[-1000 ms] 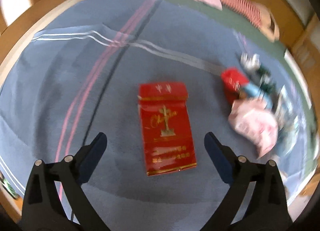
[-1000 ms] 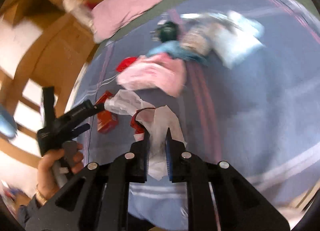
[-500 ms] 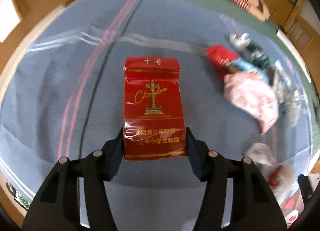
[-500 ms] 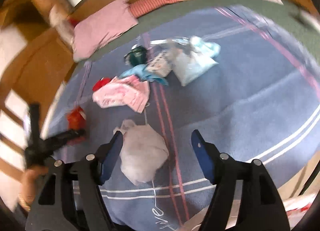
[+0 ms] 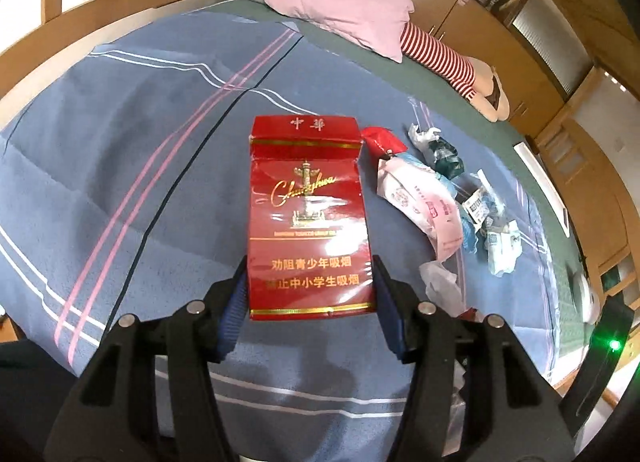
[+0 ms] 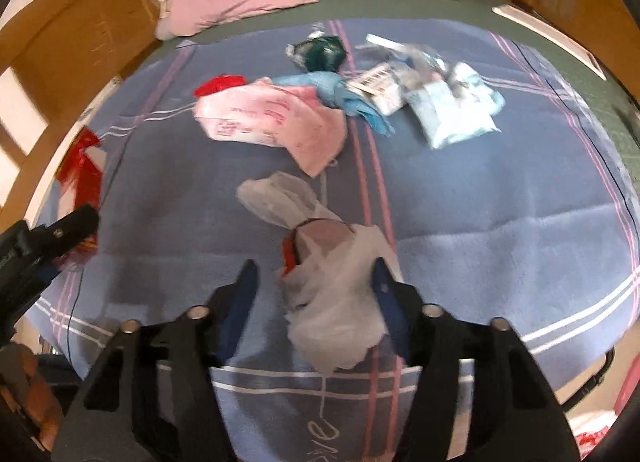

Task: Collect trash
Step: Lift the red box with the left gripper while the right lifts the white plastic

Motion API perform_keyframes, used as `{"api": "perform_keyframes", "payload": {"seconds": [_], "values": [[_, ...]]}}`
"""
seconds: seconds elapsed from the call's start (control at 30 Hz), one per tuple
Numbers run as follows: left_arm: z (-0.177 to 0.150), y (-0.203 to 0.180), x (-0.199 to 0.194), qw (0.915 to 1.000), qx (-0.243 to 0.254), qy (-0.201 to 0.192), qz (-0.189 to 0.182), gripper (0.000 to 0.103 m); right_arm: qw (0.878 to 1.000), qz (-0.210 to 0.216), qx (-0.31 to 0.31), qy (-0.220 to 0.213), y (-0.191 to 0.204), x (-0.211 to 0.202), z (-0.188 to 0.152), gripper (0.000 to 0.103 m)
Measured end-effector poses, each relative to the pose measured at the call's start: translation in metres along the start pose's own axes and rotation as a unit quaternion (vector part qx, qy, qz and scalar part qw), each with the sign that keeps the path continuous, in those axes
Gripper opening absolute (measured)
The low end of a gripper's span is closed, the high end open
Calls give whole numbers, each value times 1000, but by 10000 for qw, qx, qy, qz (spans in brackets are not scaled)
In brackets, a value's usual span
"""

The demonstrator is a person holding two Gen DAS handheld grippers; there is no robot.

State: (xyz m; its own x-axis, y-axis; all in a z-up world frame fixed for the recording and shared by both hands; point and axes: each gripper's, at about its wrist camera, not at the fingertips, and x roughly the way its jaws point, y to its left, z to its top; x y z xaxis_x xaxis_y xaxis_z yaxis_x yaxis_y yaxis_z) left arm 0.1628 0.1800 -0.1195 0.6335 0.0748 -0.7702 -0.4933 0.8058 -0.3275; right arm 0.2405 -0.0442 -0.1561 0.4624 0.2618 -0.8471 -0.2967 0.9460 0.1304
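Left tongs [image 5: 310, 298] clamp the glossy red cardboard cigarette pack [image 5: 308, 217] by its lower end only; a loose pinch could let it tip out. It hangs above the blue striped blanket [image 5: 120, 165].

Right tongs [image 6: 314, 294], half-open and closing, straddle the crumpled white plastic bag [image 6: 332, 302]; thin film may slip. Wooden bed frame [image 6: 80, 25] surrounds.

The red pack [image 6: 80, 169] at the right view's left edge is blurred.
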Motion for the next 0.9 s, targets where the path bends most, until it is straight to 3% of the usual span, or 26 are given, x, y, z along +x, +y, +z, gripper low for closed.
{"api": "perform_keyframes", "payload": {"seconds": [0.13, 0.4, 0.6, 0.8, 0.9], "values": [[2, 1, 2, 9999, -64, 76, -32, 58, 9997, -72, 230, 70, -9, -2, -3, 46], [1, 2, 5, 10000, -4, 84, 6, 58, 9986, -145, 488, 157, -31, -9, -12, 46], [1, 1, 8, 9999, 4, 123, 88, 58, 9991, -359, -190, -108, -12, -15, -8, 48], [4, 14, 6, 9990, -408, 8, 170, 58, 9977, -446, -514, 25, 4, 2, -7, 48], [4, 14, 7, 9991, -383, 18, 199, 58, 9967, -569, -577, 77, 6, 10, -9, 52]]}}
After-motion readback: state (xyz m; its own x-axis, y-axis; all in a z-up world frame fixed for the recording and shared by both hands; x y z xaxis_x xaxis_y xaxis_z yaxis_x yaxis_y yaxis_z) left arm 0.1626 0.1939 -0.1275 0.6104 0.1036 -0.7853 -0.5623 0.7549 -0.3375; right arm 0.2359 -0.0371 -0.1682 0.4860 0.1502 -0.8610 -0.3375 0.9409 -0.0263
